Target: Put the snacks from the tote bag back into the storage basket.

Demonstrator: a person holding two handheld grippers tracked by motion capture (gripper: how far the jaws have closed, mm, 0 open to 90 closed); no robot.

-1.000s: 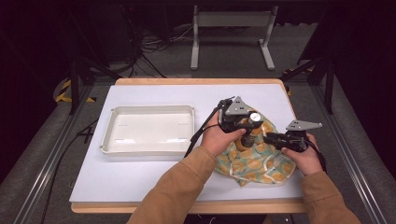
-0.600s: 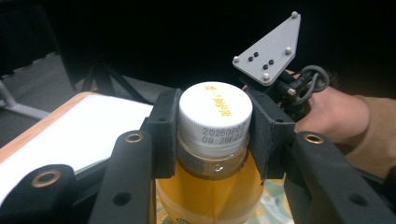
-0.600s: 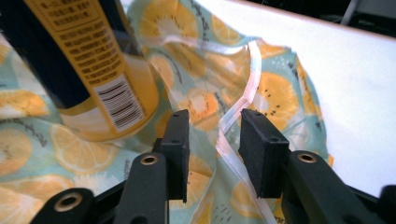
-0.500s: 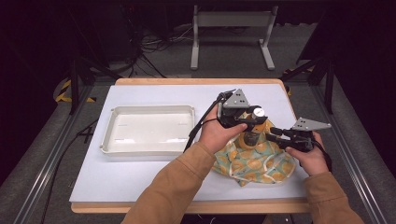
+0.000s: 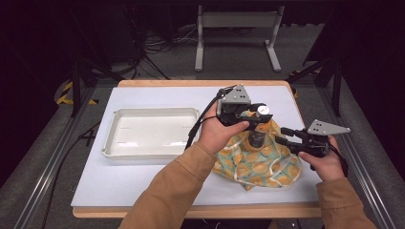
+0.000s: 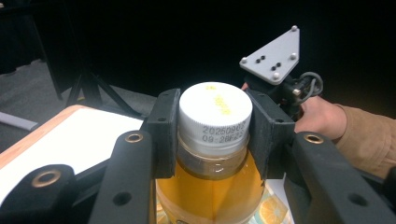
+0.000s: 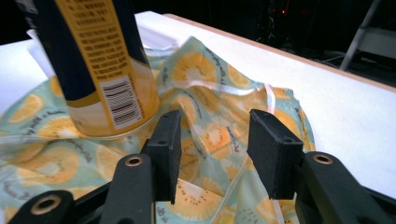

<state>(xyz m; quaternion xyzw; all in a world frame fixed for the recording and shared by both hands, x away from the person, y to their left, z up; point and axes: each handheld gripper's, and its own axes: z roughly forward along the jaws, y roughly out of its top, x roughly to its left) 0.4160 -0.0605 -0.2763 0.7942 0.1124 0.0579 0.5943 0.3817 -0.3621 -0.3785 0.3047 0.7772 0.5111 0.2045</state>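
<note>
A bottle (image 5: 258, 137) of amber liquid with a white cap (image 6: 215, 112) and a dark blue and yellow label (image 7: 93, 60) stands upright over a crumpled cloth bag (image 5: 260, 164) printed with orange slices. My left gripper (image 5: 255, 114) is shut on the cap, one jaw on each side. The bottle's base sits low over the cloth (image 7: 205, 93); I cannot tell if it touches. My right gripper (image 5: 285, 135) is to the right of the bottle. Its jaws have just been opening and stand open (image 7: 212, 140) over the cloth, with nothing between them.
An empty white tray (image 5: 114, 143) lies on the left half of the white table top (image 5: 119, 181). The bag lies near the table's front right corner. Stands and cables sit on the dark floor behind the table.
The left gripper has risen with the bottle, which now stands higher out of the bag. The right gripper has drawn up and to the right, and its jaws have parted.
</note>
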